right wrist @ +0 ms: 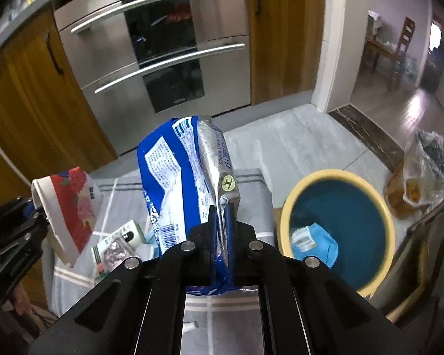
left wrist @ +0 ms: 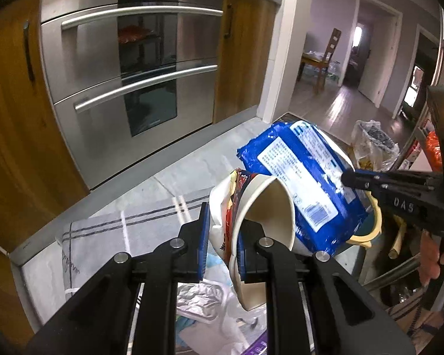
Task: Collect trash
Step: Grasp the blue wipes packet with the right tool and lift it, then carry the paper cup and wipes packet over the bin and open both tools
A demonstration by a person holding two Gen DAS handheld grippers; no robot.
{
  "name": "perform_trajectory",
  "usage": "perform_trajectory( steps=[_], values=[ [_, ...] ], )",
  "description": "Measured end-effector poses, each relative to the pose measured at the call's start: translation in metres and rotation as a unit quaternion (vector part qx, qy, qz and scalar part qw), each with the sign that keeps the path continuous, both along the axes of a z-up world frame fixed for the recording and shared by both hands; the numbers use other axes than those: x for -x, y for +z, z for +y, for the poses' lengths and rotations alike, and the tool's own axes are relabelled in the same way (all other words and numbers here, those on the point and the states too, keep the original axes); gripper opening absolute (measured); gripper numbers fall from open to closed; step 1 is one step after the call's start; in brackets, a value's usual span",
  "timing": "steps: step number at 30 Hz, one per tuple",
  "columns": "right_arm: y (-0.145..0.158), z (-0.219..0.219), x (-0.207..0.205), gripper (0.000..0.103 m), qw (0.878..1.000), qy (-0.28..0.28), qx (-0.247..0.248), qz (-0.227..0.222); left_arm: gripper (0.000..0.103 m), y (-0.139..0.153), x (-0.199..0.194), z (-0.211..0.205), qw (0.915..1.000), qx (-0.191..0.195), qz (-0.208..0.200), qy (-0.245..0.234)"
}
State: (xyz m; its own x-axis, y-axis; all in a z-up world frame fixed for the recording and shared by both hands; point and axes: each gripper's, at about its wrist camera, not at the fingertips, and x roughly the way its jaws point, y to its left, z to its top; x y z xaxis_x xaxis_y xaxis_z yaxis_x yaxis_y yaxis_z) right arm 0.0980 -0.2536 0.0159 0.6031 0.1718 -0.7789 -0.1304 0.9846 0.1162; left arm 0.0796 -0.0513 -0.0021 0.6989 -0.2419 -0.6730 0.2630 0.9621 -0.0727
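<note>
So the left gripper (left wrist: 222, 242) has its blue pads clamped narrow on the wall of a crushed paper noodle cup (left wrist: 260, 207), one pad outside on the red printed side, the other inside the white interior, cup tipped over with its mouth facing away from the camera. The red print has some characters on it but I can't make them out. The right gripper (right wrist: 221, 227) has its jaws pinched nearly together on the edge of a blue wipes packet (right wrist: 174, 177), which is lifted off the table and stands up in front of the camera. On the silver side you can read "CLEANING WIPES", there's a little round yellow sticker, and the blue back has a white panel of tiny text plus a barcode, all too small to read. The right gripper's arm has "DAS" stamped on it in the left view. Down to the right sits a bin (right wrist: 290, 204) with a yellow rim and blue inside, some blue-and-white wrapper (right wrist: 313, 238) already lying in it. A small green-and-white carton (right wrist: 124, 233) lies on the striped cloth (right wrist: 251, 177) below.
</note>
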Motion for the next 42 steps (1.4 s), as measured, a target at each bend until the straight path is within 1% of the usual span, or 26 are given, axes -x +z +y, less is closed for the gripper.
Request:
perform_trajectory(
  steps=[4,9,11,13,17,21,23,27,30,34,36,39,41,42],
  values=[
    [-0.002,-0.004,-0.005,0.006,1.000,0.003,-0.004,0.008,0.015,-0.005,0.001,-0.009,0.9999,-0.009,0.000,-0.011],
    [-0.007,-0.018,-0.016,0.006,1.000,-0.014,-0.017,0.019,0.015,-0.009,0.000,-0.019,0.9994,0.006,0.002,-0.033],
    [-0.008,-0.031,-0.024,0.006,0.999,-0.028,-0.032,0.025,0.015,-0.010,0.001,-0.029,0.9988,0.005,0.000,-0.049],
    [-0.009,-0.043,-0.030,0.006,0.998,-0.043,-0.036,0.028,0.015,-0.013,0.002,-0.040,0.9979,0.003,0.001,-0.064],
    [-0.009,-0.074,-0.040,0.006,0.997,-0.072,-0.008,0.019,0.015,-0.021,0.003,-0.059,0.9963,0.003,0.017,-0.084],
    [-0.015,-0.117,-0.046,0.006,0.994,-0.107,0.000,0.021,0.015,-0.022,0.002,-0.086,0.9935,-0.006,0.018,-0.112],
    [-0.020,-0.136,-0.048,0.006,0.992,-0.122,0.002,0.028,0.015,-0.020,-0.003,-0.099,0.9922,-0.008,0.018,-0.123],
    [-0.036,-0.176,-0.051,0.006,0.985,-0.164,-0.010,0.054,0.015,-0.018,-0.025,-0.132,0.9895,0.011,0.026,-0.142],
    [-0.046,-0.190,-0.052,0.006,0.981,-0.180,-0.014,0.070,0.015,-0.021,-0.045,-0.163,0.9876,0.016,0.031,-0.153],
    [-0.060,-0.205,-0.054,0.006,0.975,-0.204,-0.014,0.090,0.016,-0.025,-0.067,-0.195,0.9846,0.030,0.050,-0.165],
    [-0.066,-0.209,-0.056,0.006,0.972,-0.212,-0.016,0.102,0.016,-0.027,-0.075,-0.211,0.9831,0.024,0.053,-0.174],
    [-0.072,-0.212,-0.058,0.006,0.970,-0.215,-0.016,0.113,0.016,-0.034,-0.085,-0.235,0.9810,0.004,0.051,-0.187],
    [-0.078,-0.218,-0.059,0.006,0.967,-0.222,-0.007,0.121,0.016,-0.040,-0.089,-0.246,0.9800,-0.002,0.056,-0.191],
    [-0.082,-0.222,-0.060,0.006,0.965,-0.229,-0.001,0.127,0.016,-0.047,-0.092,-0.252,0.9786,-0.003,0.065,-0.195]
  ],
)
